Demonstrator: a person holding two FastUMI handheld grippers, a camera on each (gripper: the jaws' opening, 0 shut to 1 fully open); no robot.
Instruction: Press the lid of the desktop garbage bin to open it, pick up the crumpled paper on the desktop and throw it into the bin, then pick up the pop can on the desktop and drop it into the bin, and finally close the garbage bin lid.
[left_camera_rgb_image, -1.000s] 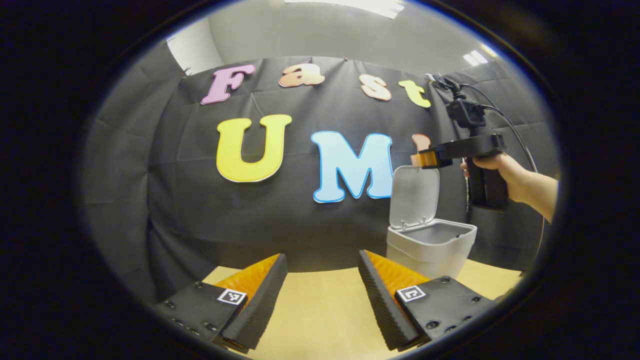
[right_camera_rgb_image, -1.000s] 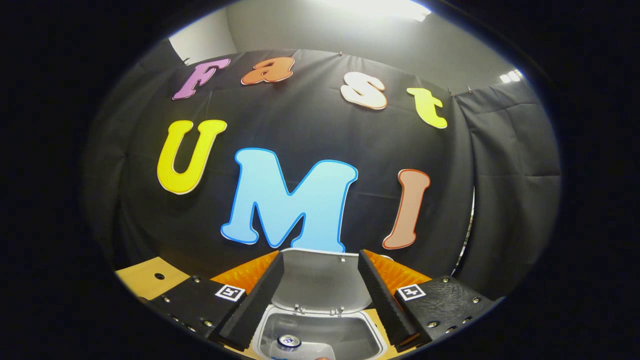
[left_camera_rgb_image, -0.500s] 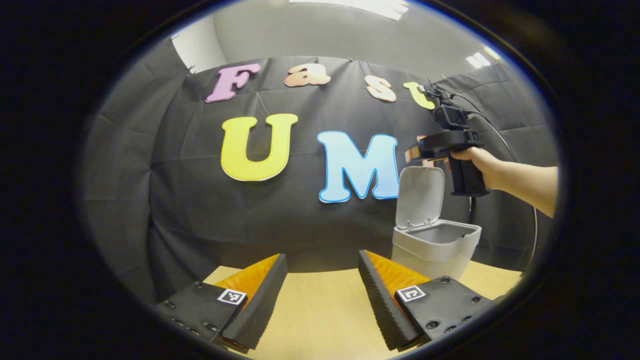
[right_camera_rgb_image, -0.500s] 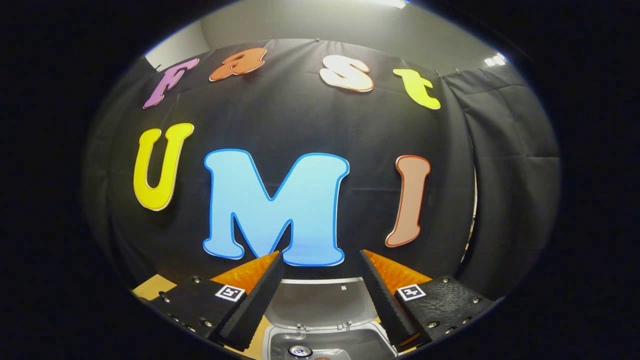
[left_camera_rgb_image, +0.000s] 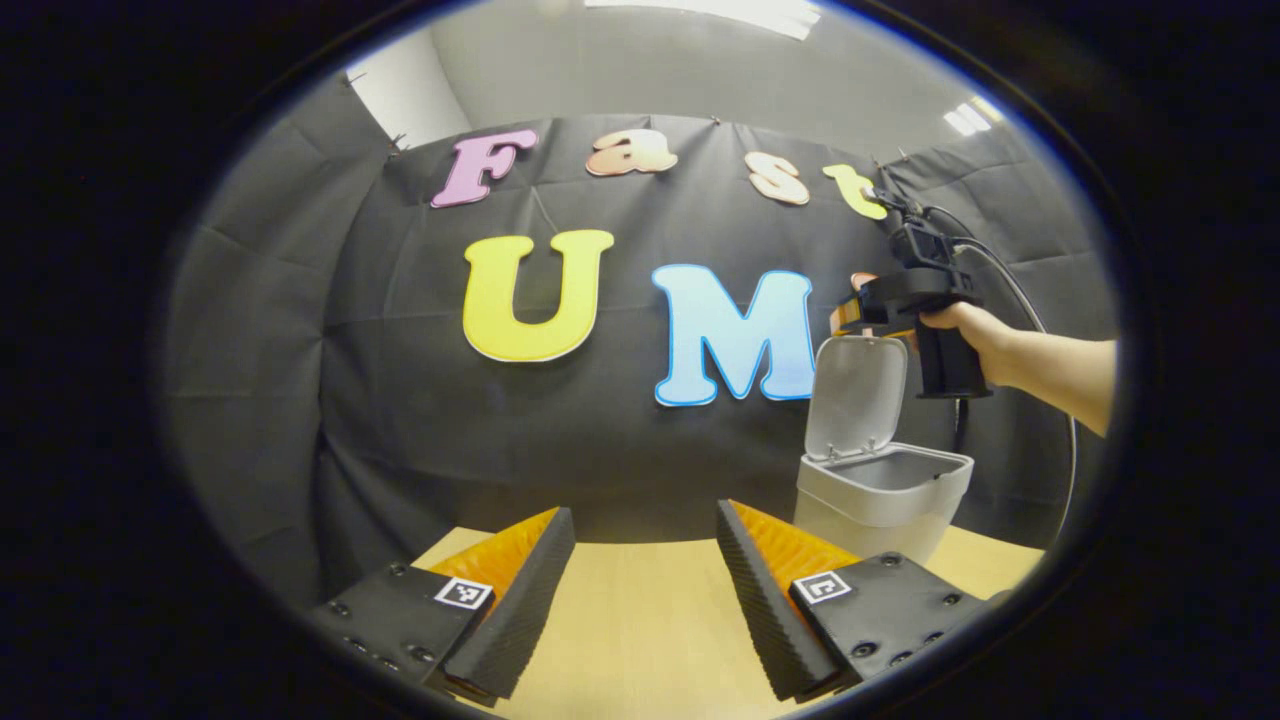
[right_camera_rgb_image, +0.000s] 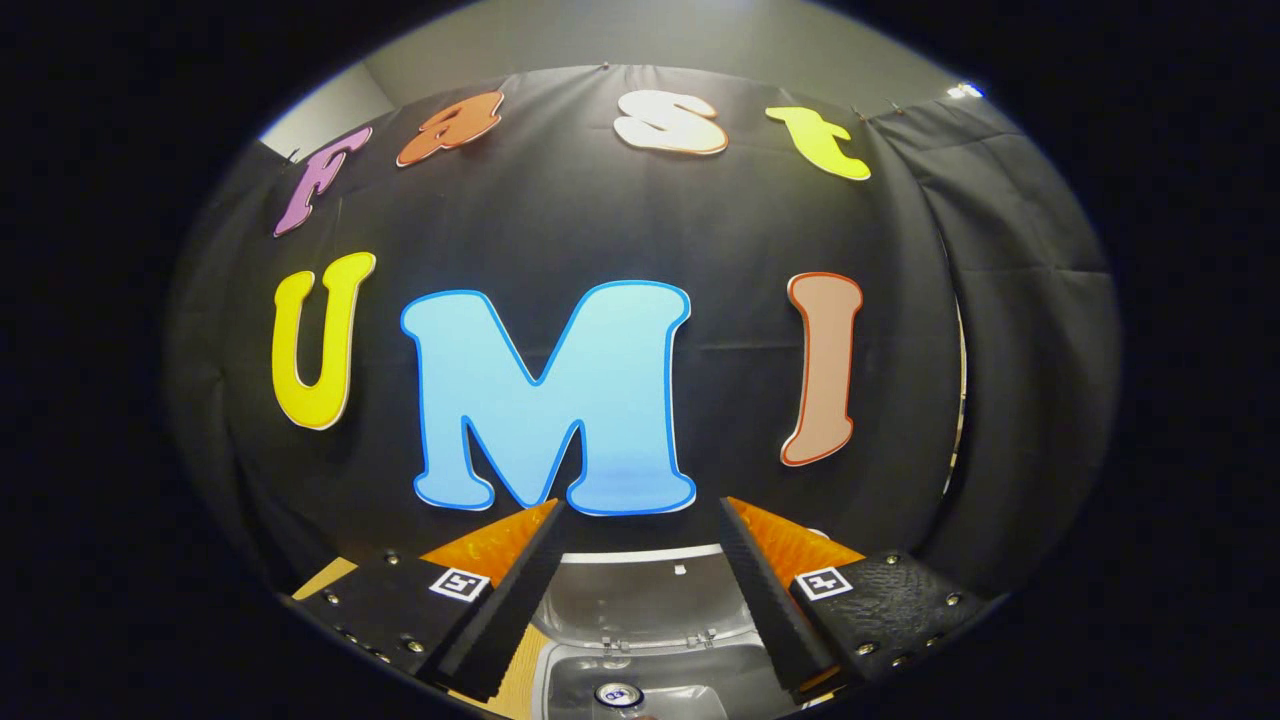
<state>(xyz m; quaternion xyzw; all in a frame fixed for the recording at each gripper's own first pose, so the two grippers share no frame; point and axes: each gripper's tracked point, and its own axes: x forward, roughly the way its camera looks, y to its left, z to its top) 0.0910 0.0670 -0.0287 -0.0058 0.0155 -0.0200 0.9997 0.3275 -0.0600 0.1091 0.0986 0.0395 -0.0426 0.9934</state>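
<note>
The white desktop bin (left_camera_rgb_image: 885, 495) stands at the right on the wooden table, its lid (left_camera_rgb_image: 857, 395) raised upright. A hand holds my right gripper (left_camera_rgb_image: 846, 318) just above the lid's top edge. In the right gripper view that gripper (right_camera_rgb_image: 645, 560) is open, the lid (right_camera_rgb_image: 645, 600) seen between its fingers and the bin's mouth below. The pop can (right_camera_rgb_image: 618, 694) lies inside the bin, its top showing. My left gripper (left_camera_rgb_image: 645, 580) is open over the table with nothing between its fingers.
The wooden table (left_camera_rgb_image: 640, 630) spreads under the left gripper. The black cloth wall (left_camera_rgb_image: 400, 380) hangs close behind the bin. A cable (left_camera_rgb_image: 1010, 290) trails from the right gripper, and a forearm (left_camera_rgb_image: 1060, 370) reaches in from the right.
The right gripper has risen and moved forward over the lid's top edge. The left gripper's view has drifted slightly; its jaws stay as they were.
</note>
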